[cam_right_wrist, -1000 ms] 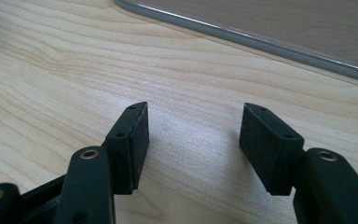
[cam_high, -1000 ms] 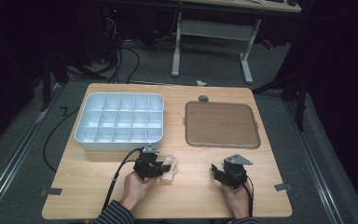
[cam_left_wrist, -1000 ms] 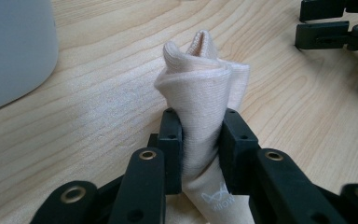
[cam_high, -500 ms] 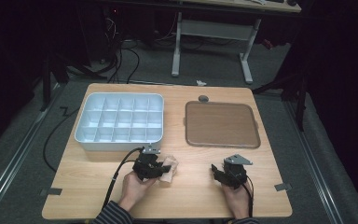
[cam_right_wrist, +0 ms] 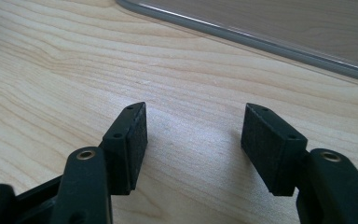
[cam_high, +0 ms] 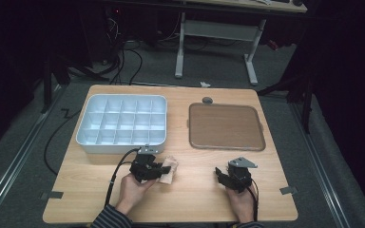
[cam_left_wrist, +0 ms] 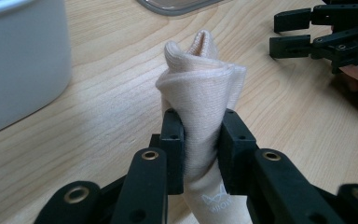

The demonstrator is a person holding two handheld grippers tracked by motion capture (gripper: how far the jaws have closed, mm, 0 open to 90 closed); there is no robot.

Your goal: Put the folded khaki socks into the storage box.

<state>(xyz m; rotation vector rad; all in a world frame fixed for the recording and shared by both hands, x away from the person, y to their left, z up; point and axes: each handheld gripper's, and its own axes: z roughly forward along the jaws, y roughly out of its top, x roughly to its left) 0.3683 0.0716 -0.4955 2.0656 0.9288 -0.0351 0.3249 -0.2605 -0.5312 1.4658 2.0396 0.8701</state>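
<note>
A peach-coloured knitted cloth (cam_left_wrist: 200, 88), folded up with a small white logo near its lower end, stands pinched between the two pads of my left gripper (cam_left_wrist: 200, 135), which is shut on it. From above, the cloth (cam_high: 169, 170) sticks out to the right of the left gripper (cam_high: 158, 169), just in front of the white tray. My right gripper (cam_right_wrist: 193, 135) rests low over bare wood with its jaws open and nothing between them. It sits at the front right of the table (cam_high: 221, 175) and also appears far off in the left gripper view (cam_left_wrist: 284, 32).
A white tray (cam_high: 121, 142) divided into several compartments stands at the back left. A flat brown tray (cam_high: 226, 147) with a grey rim lies at the back right, with a small grey round object (cam_high: 207, 100) behind it. Cables trail off the table's front edge.
</note>
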